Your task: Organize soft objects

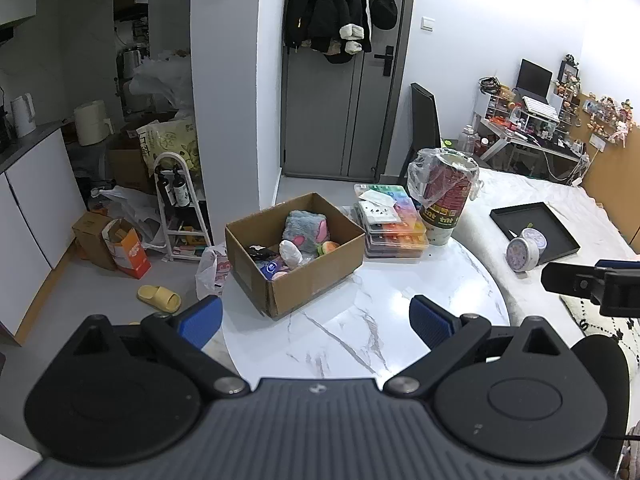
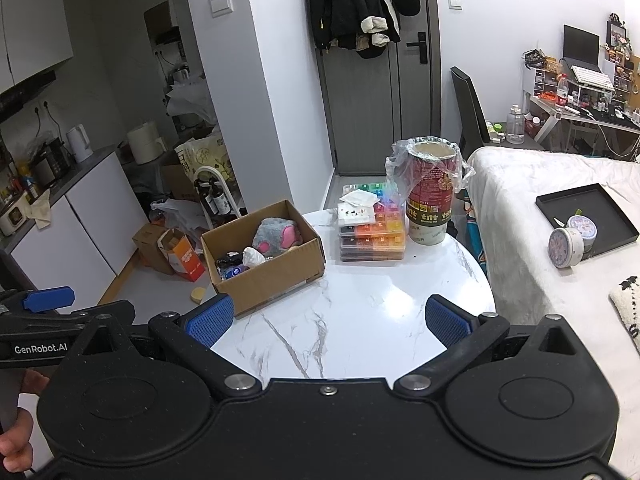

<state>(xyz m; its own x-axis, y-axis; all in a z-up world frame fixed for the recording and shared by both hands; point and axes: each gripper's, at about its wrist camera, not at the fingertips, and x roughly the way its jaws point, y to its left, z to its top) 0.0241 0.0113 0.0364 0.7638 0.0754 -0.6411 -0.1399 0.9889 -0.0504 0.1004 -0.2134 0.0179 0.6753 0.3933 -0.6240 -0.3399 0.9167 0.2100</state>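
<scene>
Here both grippers, the left gripper (image 1: pixel 316 322) and the right gripper (image 2: pixel 327 320), hang over the white marble table (image 2: pixel 360 312) with jaws wide apart and nothing between them. The grey-pink plush toy (image 1: pixel 306 230) lies inside the cardboard box (image 1: pixel 316 284), beside the stacked colourful cases (image 1: pixel 394 236)
</scene>
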